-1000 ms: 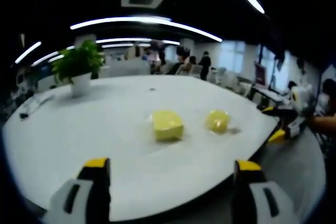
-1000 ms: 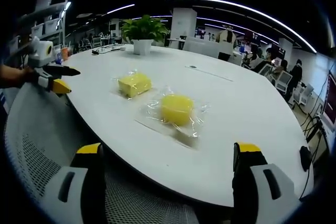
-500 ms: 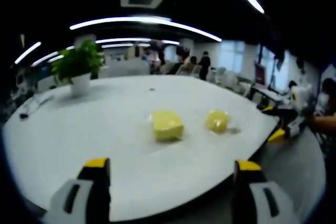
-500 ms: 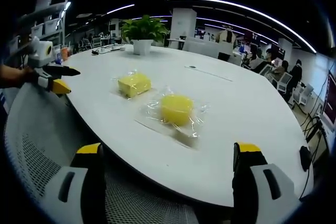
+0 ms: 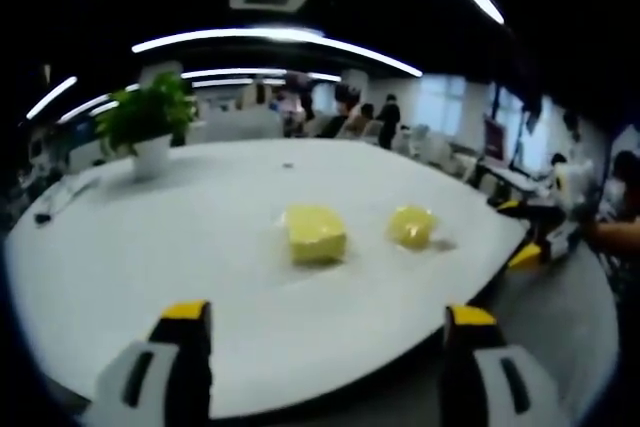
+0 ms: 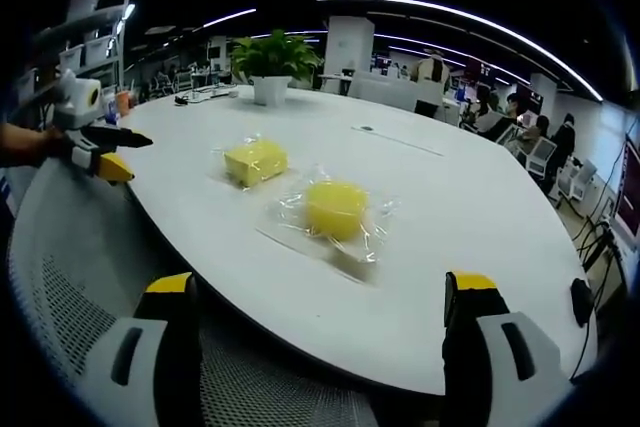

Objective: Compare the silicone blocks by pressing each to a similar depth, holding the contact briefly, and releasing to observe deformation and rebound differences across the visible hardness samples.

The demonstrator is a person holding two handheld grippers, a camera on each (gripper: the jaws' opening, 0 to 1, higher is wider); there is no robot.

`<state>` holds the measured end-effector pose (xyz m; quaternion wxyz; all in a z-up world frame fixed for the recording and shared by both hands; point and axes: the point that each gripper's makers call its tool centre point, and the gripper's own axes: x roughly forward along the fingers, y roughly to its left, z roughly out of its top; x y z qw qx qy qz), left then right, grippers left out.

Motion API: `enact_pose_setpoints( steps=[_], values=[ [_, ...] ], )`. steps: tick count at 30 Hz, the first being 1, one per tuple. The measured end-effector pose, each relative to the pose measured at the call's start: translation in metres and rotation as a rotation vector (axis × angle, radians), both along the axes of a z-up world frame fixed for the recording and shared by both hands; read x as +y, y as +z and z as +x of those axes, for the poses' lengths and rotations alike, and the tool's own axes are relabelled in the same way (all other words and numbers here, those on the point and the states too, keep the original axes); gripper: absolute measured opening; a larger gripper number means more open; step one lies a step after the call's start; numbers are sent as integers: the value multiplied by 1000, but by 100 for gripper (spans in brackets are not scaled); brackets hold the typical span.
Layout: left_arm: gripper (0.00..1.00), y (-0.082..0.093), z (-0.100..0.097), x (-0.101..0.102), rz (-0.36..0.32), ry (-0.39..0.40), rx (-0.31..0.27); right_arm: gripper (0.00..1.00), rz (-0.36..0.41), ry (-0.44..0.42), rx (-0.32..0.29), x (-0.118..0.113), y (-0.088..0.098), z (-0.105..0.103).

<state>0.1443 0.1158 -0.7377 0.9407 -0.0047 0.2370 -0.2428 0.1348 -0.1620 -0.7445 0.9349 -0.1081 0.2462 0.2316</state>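
Two yellow silicone blocks in clear wrappers lie on a white table (image 6: 470, 217). The square block (image 5: 315, 234) (image 6: 256, 161) sits beside the round block (image 5: 412, 227) (image 6: 337, 207). My left gripper (image 5: 330, 342) is open, held back from the table's near edge with nothing between its jaws. My right gripper (image 6: 320, 317) is open too, off the table edge and short of the round block. In the right gripper view the left gripper (image 6: 100, 152) shows at the far left in a person's hand. In the left gripper view the right gripper (image 5: 535, 232) shows at the far right.
A potted plant (image 5: 150, 127) (image 6: 272, 62) stands at the table's far side. A thin cable (image 6: 395, 140) lies on the tabletop. A grey mesh chair (image 6: 90, 297) sits below the near table edge. People sit at desks (image 6: 500, 112) in the background.
The left gripper view has lifted slightly, so the blocks sit a touch higher in it. The right gripper view is unchanged.
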Motion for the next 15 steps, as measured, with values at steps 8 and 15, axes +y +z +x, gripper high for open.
enact_pose_setpoints(
  steps=[8,15],
  values=[
    [97,-1,-2,-3,-38,-14,22,96,8,1,-9,1,2,1],
    [96,0,-3,-6,-54,-51,26,96,9,0,-2,1,1,1]
  ],
)
